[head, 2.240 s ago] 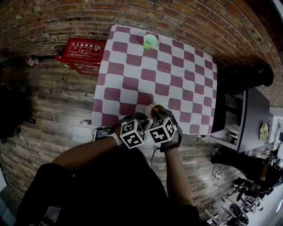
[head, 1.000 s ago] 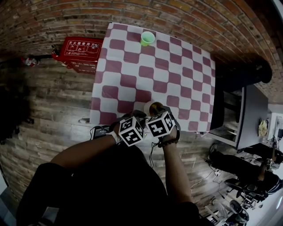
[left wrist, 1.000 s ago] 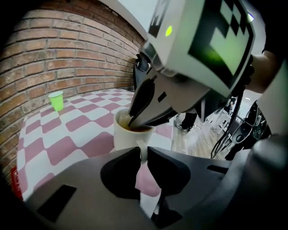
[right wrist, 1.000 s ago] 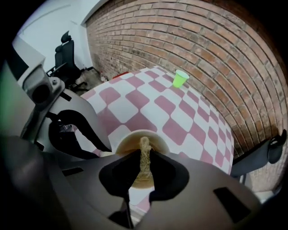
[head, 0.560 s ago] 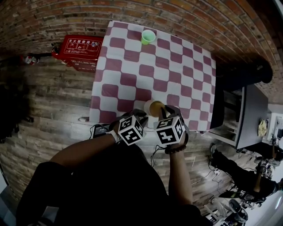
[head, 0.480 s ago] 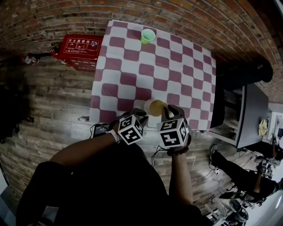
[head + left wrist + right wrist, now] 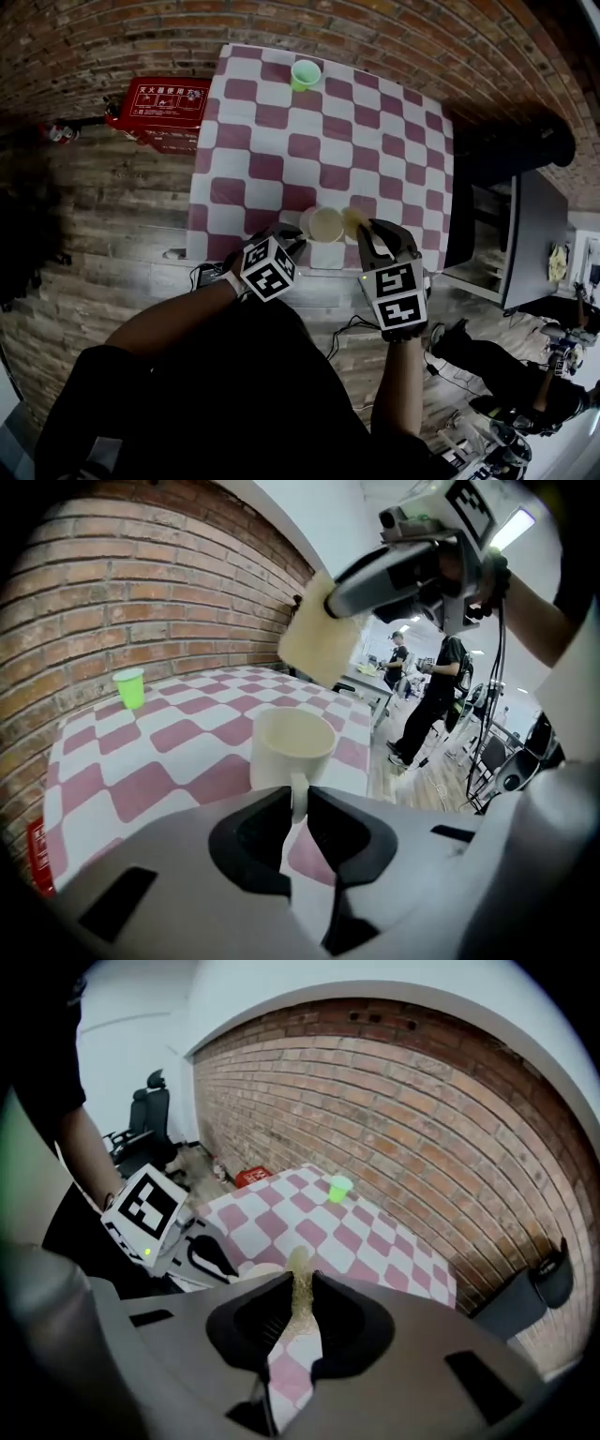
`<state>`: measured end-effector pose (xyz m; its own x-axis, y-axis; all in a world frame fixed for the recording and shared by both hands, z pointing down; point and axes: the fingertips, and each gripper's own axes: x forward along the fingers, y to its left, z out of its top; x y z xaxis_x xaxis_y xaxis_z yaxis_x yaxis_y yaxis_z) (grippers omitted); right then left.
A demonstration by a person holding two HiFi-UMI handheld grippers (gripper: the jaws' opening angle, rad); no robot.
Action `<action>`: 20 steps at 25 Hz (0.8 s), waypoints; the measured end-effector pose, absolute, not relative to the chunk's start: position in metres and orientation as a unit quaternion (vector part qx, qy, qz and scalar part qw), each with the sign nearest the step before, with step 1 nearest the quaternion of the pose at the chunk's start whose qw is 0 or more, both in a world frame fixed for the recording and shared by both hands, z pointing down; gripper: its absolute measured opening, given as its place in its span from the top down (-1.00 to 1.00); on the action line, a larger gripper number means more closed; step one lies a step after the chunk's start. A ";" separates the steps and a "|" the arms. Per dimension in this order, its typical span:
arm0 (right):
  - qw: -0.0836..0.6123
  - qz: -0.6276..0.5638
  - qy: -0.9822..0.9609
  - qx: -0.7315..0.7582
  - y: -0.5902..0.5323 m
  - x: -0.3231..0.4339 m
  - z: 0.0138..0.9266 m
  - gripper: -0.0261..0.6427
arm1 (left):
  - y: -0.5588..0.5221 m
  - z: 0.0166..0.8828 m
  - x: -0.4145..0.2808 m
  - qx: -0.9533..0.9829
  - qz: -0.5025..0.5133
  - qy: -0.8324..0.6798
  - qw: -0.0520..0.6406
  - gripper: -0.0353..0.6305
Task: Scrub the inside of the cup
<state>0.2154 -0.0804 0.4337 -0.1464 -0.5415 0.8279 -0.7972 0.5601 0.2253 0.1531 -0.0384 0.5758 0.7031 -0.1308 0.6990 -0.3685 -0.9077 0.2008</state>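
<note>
Grips the cup (image 7: 292,747) by its handle (image 7: 298,787) in the left tongs (image 7: 296,808), upright at the table's (image 7: 323,141) near edge. Pinches the sponge (image 7: 319,639) in the right tongs (image 7: 302,1288) — held clear, above and just right of the open mouth. Needs a short drop down-left to enter. Leaves the green cup (image 7: 305,73) well apart, by the far edge.

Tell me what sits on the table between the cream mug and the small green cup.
Nothing: only bare red-and-white checkered tablecloth separates the cream ceramic mug from the small green plastic cup, clearest in the head view.
</note>
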 end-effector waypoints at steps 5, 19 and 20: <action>0.513 0.131 -0.755 0.386 -0.083 0.187 0.483 0.71 | -0.066 0.571 0.140 0.905 0.356 -0.170 0.158 0.72; 0.551 0.210 -0.756 0.286 -0.079 0.160 0.560 0.71 | -0.065 0.576 0.134 0.904 0.388 -0.157 0.088 0.72; 0.544 0.212 -0.759 0.288 -0.078 0.160 0.554 0.71 | -0.064 0.576 0.134 0.904 0.388 -0.157 0.089 0.72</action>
